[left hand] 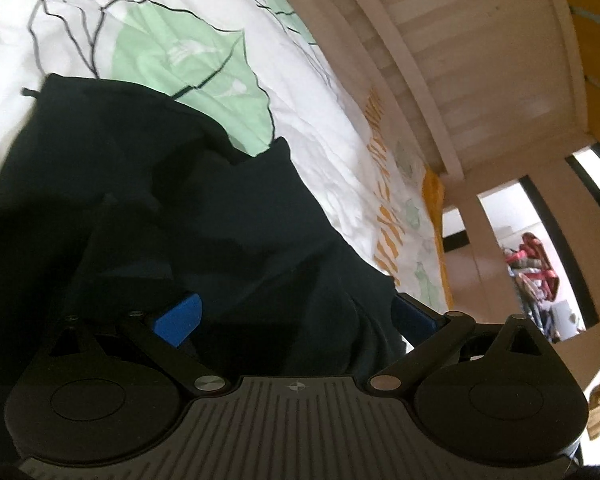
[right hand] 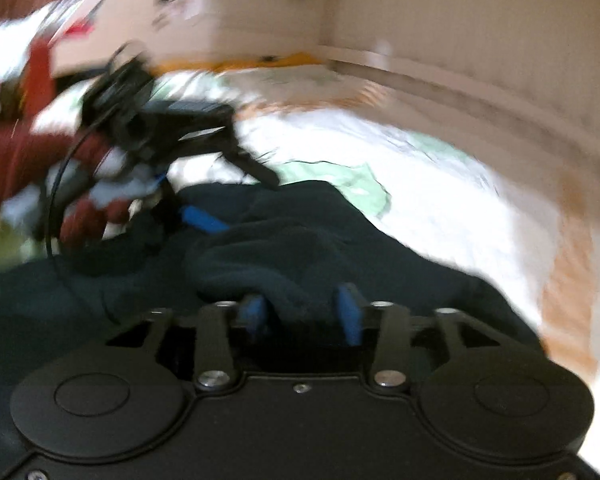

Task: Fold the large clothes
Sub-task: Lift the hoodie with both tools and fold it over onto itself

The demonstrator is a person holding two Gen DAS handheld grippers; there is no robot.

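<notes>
Dark garment [left hand: 172,200] lies on the bed, on the white leaf-print duvet [left hand: 204,52], bunched rather than flat. In the left wrist view its long run goes from under my tool up and away toward the far-left, with the free edge facing the wooden bed frame [left hand: 420,60].

Left gripper [left hand: 296,312]: jaws stand wide, blue pads either side of a fold of the cloth. Cloth sits between them, but I see no pinch; I read it as released.

Right gripper [right hand: 304,312]: blurred view. Jaws partly apart, a thick roll of the garment humped between the blue pads [right hand: 350,312]. Pads look clear of the cloth, so not gripping, though the blur makes that uncertain.

Key relation: both tools sit at the near edge of the garment, side by side, the left one visible up-left in the right wrist view. Cloth extends ahead of both. Neither is clearly nearer. My judgement: next grab needs both on the same near hem before folding away.
</notes>
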